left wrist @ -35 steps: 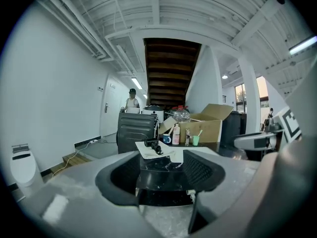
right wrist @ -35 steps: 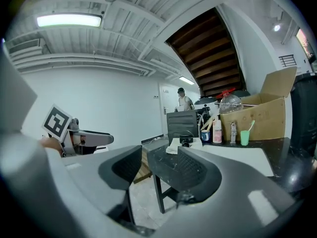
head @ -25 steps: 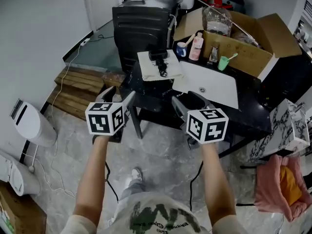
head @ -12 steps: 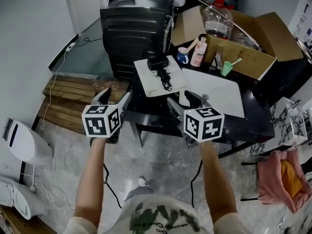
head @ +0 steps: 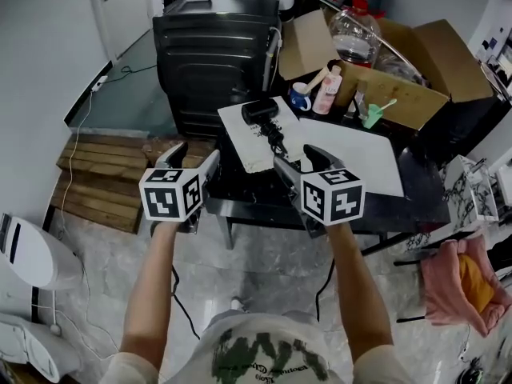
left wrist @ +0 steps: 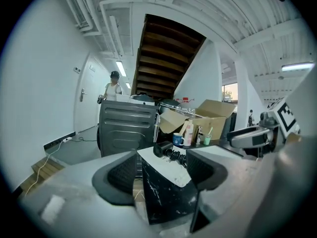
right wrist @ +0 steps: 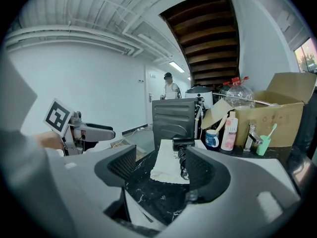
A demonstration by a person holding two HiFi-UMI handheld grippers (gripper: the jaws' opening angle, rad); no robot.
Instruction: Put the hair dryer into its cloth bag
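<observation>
Head view: the hair dryer (head: 261, 111) lies on top of its white cloth bag (head: 246, 138), not inside it, on the dark marble desk (head: 240, 189); its coiled cord (head: 277, 141) trails toward the near right across the cloth. Both the left tool (head: 196, 154) and the right tool (head: 297, 158) hover side by side at the desk's near edge, short of the dryer and apart from it; the left tool's jaws stand wide apart with nothing between them; the right tool's jaws have just been opening and are likewise wide and empty. Progress, as judged: no step completed; bag flat and ungripped; remaining work comprises reaching the bag, parting its mouth, and sliding dryer and cord inside.
</observation>
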